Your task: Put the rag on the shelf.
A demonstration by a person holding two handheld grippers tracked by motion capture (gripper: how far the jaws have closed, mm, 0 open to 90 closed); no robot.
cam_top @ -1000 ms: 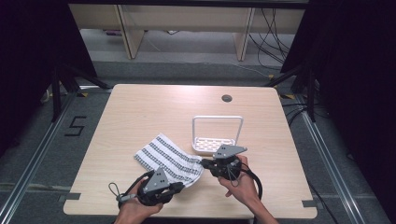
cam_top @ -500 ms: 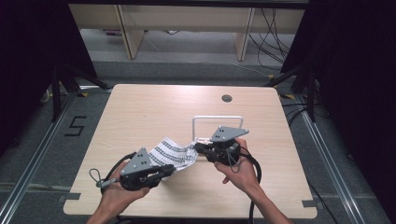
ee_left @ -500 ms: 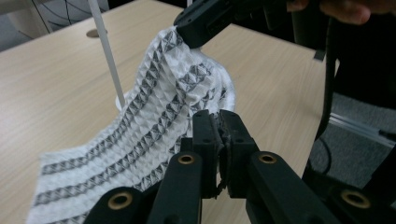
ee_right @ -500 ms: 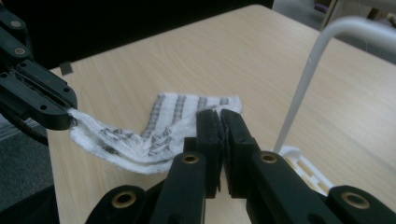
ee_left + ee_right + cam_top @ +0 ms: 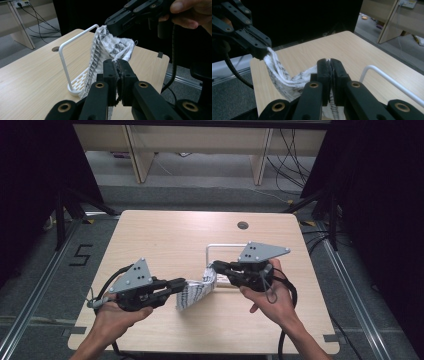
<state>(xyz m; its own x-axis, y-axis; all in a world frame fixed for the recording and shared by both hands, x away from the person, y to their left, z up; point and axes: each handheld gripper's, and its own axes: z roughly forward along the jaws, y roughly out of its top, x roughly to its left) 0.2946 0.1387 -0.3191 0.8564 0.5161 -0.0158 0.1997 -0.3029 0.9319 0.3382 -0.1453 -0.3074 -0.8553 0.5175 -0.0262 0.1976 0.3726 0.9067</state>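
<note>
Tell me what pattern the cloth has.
The cloth is white with black geometric stripes, clearest in the left gripper view.

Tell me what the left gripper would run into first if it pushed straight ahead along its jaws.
Most likely the cloth it already pinches, which bunches ahead of the left gripper. Behind that come the right gripper gripping the cloth's far end and the white rack; depth is hard to judge.

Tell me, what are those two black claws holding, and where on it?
Both hold one white cloth with black patterning: the left gripper and right gripper each pinch its edge at opposite ends, so it sags between them.
</note>
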